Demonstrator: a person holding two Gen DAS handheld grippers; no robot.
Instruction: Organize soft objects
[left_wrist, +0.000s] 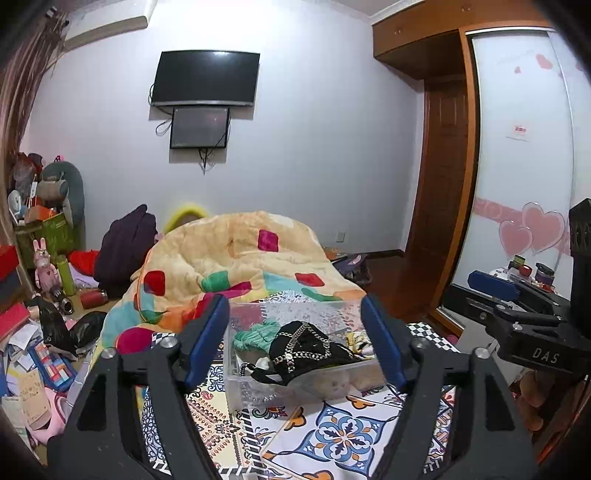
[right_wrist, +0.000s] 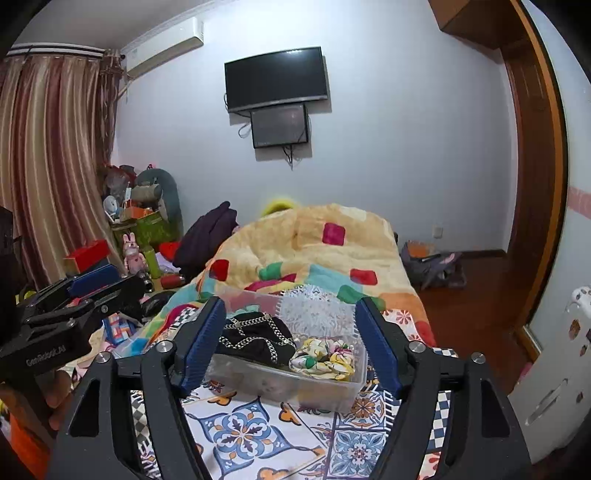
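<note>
**Both grippers open above the bed, clear box of soft things ahead**

The left gripper (left_wrist: 295, 339) stands with its blue-padded jaws spread wide and nothing between them. Framed in that gap, beyond the fingertips, lies the clear plastic box (left_wrist: 258, 391) on the patterned bedsheet (left_wrist: 343, 435). Inside it a black pouch with a silver chain (left_wrist: 306, 345) lies on top at the middle, a teal knitted piece (left_wrist: 255, 332) to its left toward the far wall, and a yellow floral scrunchie (left_wrist: 358, 341) at the right side. A pale plush shape shows through the near wall, too blurred to name.

The right gripper (right_wrist: 291, 343) is likewise spread open and holds nothing. From its view the same box (right_wrist: 332, 391) sits just ahead between the jaws, the black pouch (right_wrist: 255, 339) on the left and the scrunchie (right_wrist: 323, 358) on the right, touching each other. Neither gripper touches the box.

Behind the box a colourful patchwork quilt (left_wrist: 236, 258) is heaped at the far end of the bed. Each gripper shows at the edge of the other's view, side by side and near each other.
</note>
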